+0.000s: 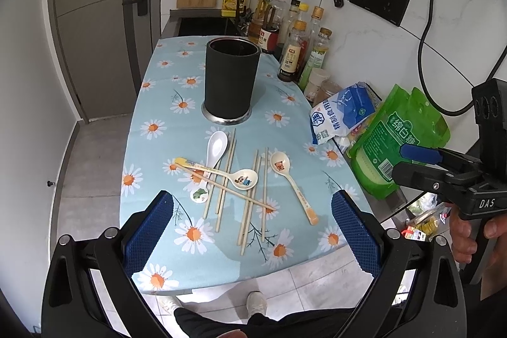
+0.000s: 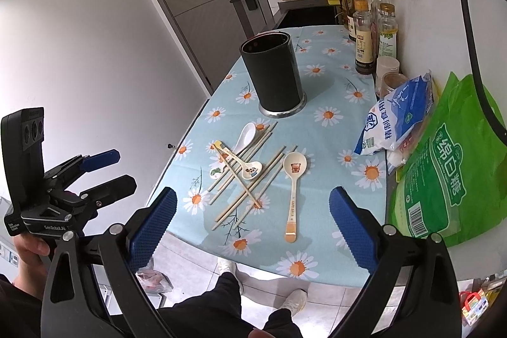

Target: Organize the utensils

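A dark round utensil holder (image 1: pixel 230 78) (image 2: pixel 272 75) stands upright on the daisy tablecloth (image 1: pixel 285 122). In front of it lie several wooden chopsticks (image 1: pixel 250 195) (image 2: pixel 244 186), some crossed, a white spoon (image 1: pixel 215 148) (image 2: pixel 245 133), a cartoon spoon (image 1: pixel 244 179) (image 2: pixel 250 170) and a bear spoon (image 1: pixel 285 173) (image 2: pixel 294 176). My left gripper (image 1: pixel 253 230) is open and empty above the table's near edge. My right gripper (image 2: pixel 253 224) is open and empty, also at the near edge. Each gripper shows in the other's view (image 1: pixel 412 162) (image 2: pixel 111 170).
Sauce bottles (image 1: pixel 294 53) line the right wall. A blue-white salt bag (image 1: pixel 342 113) (image 2: pixel 396 119) and a green sugar bag (image 1: pixel 396 141) (image 2: pixel 443 179) lie at the table's right. A sink (image 1: pixel 202 24) sits behind the table. The person's legs and shoes (image 2: pixel 285 300) are below the table edge.
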The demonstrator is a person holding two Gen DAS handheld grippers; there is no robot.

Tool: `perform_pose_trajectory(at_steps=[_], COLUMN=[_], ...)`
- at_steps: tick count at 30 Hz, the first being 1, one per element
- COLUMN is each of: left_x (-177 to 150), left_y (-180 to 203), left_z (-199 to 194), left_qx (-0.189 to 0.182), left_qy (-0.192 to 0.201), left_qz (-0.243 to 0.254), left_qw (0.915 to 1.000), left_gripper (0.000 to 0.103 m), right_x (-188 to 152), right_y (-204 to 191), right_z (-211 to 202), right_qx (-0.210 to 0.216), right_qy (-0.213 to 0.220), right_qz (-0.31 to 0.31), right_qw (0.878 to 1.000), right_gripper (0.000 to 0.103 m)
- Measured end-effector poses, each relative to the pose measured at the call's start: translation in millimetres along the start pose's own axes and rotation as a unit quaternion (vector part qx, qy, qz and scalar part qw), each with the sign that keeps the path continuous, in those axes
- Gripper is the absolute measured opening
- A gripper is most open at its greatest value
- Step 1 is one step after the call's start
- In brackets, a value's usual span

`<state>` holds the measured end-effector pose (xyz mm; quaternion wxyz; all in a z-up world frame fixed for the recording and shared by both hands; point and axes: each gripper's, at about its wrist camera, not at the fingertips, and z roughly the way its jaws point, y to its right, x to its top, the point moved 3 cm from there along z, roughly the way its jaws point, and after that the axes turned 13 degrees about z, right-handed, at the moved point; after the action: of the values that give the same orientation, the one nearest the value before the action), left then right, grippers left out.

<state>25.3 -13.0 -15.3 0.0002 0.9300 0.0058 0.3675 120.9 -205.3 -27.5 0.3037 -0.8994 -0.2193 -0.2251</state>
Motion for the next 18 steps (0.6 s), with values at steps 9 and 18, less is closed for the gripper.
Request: perform_pose_trajectory(at_steps=[9,18], left_x=[4.6,12.4], left_y=[2.4,5.2], left_z=[3.5,8.8], left_qx=[0.001,0.003], left_qy=[-0.007,-0.025], left_qz=[-0.005,0.0], left_qw=[1.0,0.9997], left_gripper=[0.097,0.097], right_x=[0.7,1.7], right_y=[5.9,10.8], right_z=[1.7,3.4], right_qx=[0.0,0.006], right_qy=[-0.01,-0.026], right_qz=[0.003,0.0], right_qw=[1.0,1.0], right_gripper=[0.096,0.096])
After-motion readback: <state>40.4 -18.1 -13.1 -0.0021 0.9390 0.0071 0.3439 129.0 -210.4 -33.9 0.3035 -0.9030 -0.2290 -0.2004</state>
